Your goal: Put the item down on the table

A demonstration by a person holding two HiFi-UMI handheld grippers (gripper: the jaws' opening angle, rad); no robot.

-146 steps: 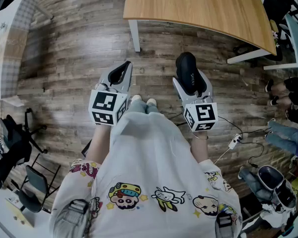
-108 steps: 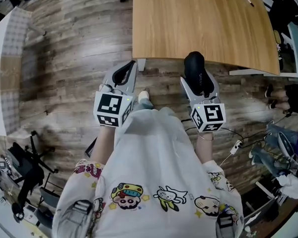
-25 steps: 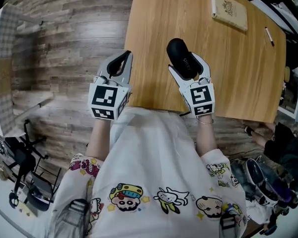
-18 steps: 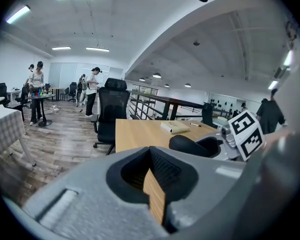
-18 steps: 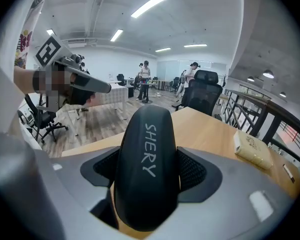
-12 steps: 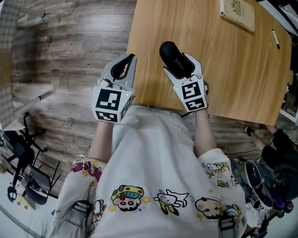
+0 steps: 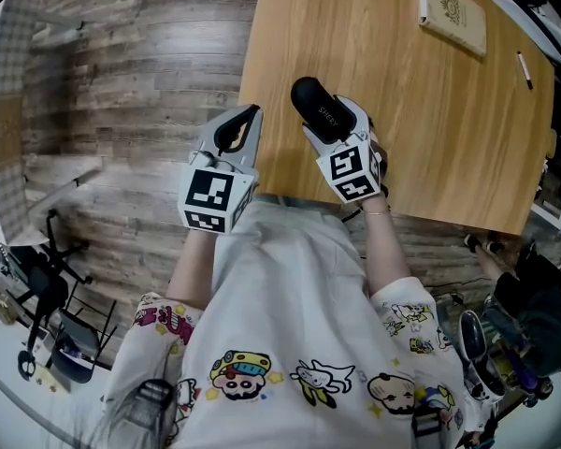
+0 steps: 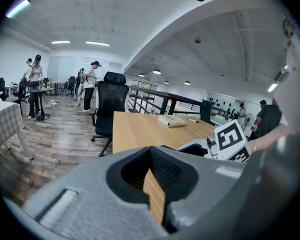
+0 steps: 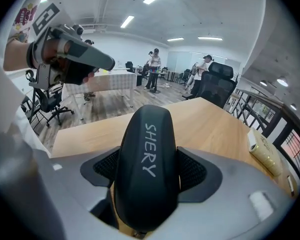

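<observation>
1. Plainly, the fingers (image 9: 194, 173) of the right gripper (image 9: 149, 171) stand wide apart and press from both sides on the black item (image 9: 146, 144). It is a smooth, rounded piece with pale lettering along its top, and it fills the gap and juts well past the fingertips.
2. The left gripper (image 8: 157, 194) has its fingers drawn together on nothing. Only a sliver of the worktop (image 8: 135, 129) shows through the hollow between the pads.
3. Seen from the head, the held item is over the worktop's near left part, just inside the near edge. The right gripper's marker cube (image 7: 348, 173) sits about over that edge.
4. The left gripper waits at the worktop's near left corner, mostly over the wooden floor (image 7: 140, 73).
5. On the worktop's far side lie a tan box (image 7: 453, 15) and a pen (image 7: 524, 68), both well apart from the item.
6. Whether the item touches the worktop cannot be told. The right gripper view shows wood beneath and ahead of it, with no clear sign of contact.
7. Judged from this, the carrying part looks done: the item is over the worktop with bare wood around it. What seems left is to lower it until it rests, spread the fingers off its sides and draw the right gripper back.
</observation>
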